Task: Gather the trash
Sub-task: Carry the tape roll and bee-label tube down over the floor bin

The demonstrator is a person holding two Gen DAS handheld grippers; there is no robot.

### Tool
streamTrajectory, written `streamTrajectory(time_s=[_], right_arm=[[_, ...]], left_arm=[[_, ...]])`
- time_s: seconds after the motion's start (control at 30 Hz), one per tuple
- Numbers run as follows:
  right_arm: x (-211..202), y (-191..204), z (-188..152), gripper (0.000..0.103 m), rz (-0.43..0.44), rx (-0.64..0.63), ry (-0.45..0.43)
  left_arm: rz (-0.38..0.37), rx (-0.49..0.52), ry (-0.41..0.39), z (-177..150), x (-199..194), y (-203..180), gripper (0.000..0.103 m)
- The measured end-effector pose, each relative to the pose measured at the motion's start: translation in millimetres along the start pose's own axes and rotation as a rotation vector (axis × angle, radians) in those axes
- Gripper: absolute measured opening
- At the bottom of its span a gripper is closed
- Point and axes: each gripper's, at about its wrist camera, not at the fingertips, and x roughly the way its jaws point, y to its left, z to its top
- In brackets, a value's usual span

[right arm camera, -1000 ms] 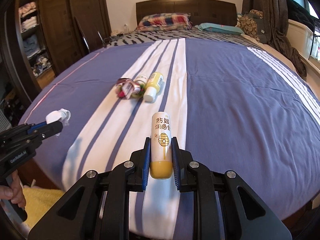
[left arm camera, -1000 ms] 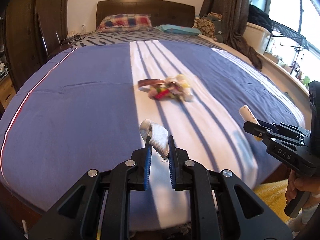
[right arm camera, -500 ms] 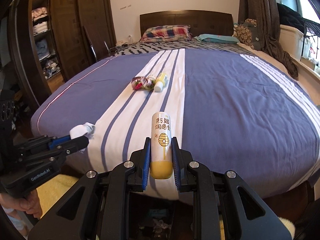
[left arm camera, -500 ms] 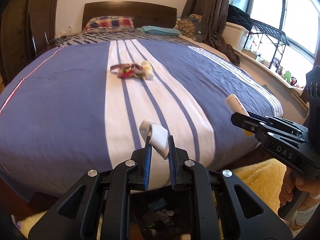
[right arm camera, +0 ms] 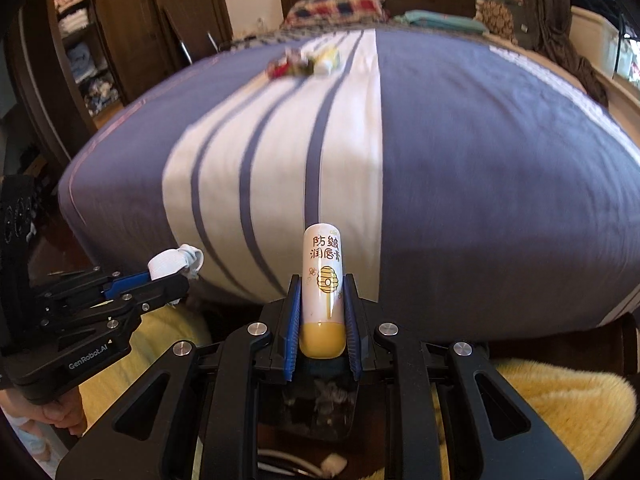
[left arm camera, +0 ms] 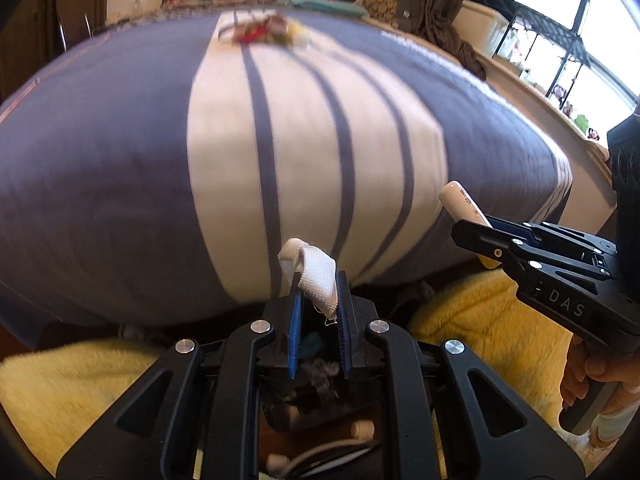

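My left gripper is shut on a crumpled white cloth scrap, held off the foot of the bed. My right gripper is shut on a white and yellow lip balm tube with a beehive print. Each gripper shows in the other's view: the right one with the tube, the left one with the cloth scrap. A dark trash bin with scraps inside sits on the floor under both grippers; it also shows in the right wrist view. A pile of trash lies far up the bed.
The bed has a purple cover with a white striped band. A yellow fluffy rug lies on the floor at its foot. A dark wardrobe stands to the left. A window and a rack are to the right.
Both grippers have pulled back from the bed and dropped lower, off its foot edge. The bin on the floor has come into view beneath them. Both still hold their items.
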Motion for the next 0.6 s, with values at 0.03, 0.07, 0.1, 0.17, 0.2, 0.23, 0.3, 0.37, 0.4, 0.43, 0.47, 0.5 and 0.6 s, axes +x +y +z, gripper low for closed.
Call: streamTrajectory(time_s=[0.03, 0.07, 0.1, 0.17, 0.2, 0.23, 0.3, 0.37, 0.4, 0.43, 0.47, 0.5, 0.6], right_arm=[[4, 1, -4, 0.021, 0.001, 0.0, 0.014], [8, 1, -7, 0.021, 0.003, 0.0, 0.027], [15, 1, -12, 0.021, 0.011, 0.0, 0.055], [23, 3, -19, 0.021, 0.016, 0.001, 0.082], [28, 4, -24, 0.021, 0.016, 0.001, 0.1], [33, 5, -28, 0.021, 0.019, 0.001, 0.117], [42, 5, -34, 0.021, 0.024, 0.004, 0.147], [53, 5, -41, 0.021, 0.024, 0.009, 0.18], [56, 5, -43, 0.021, 0.026, 0.012, 0.19], [60, 4, -45, 0.021, 0.032, 0.016, 0.204], [64, 4, -47, 0.021, 0.034, 0.019, 0.216], [68, 3, -50, 0.021, 0.032, 0.022, 0.23], [80, -1, -57, 0.021, 0.024, 0.034, 0.268]], left_arm=[[-0.001, -0.005, 0.022, -6, 7, 2, 0.014], [-0.002, -0.006, 0.034, -9, 10, 2, 0.014], [0.001, -0.008, 0.052, -13, 16, 4, 0.014], [0.004, -0.014, 0.08, -19, 26, 6, 0.014], [0.003, -0.021, 0.098, -23, 32, 8, 0.014], [0.003, -0.023, 0.109, -26, 35, 9, 0.014], [0.007, -0.023, 0.141, -33, 46, 11, 0.014], [0.007, -0.025, 0.165, -39, 54, 12, 0.014], [0.007, -0.028, 0.178, -42, 58, 13, 0.014], [0.007, -0.031, 0.194, -45, 63, 14, 0.014], [0.006, -0.038, 0.212, -49, 68, 16, 0.014], [0.003, -0.044, 0.229, -52, 73, 17, 0.014], [0.0, -0.047, 0.27, -58, 85, 16, 0.014]])
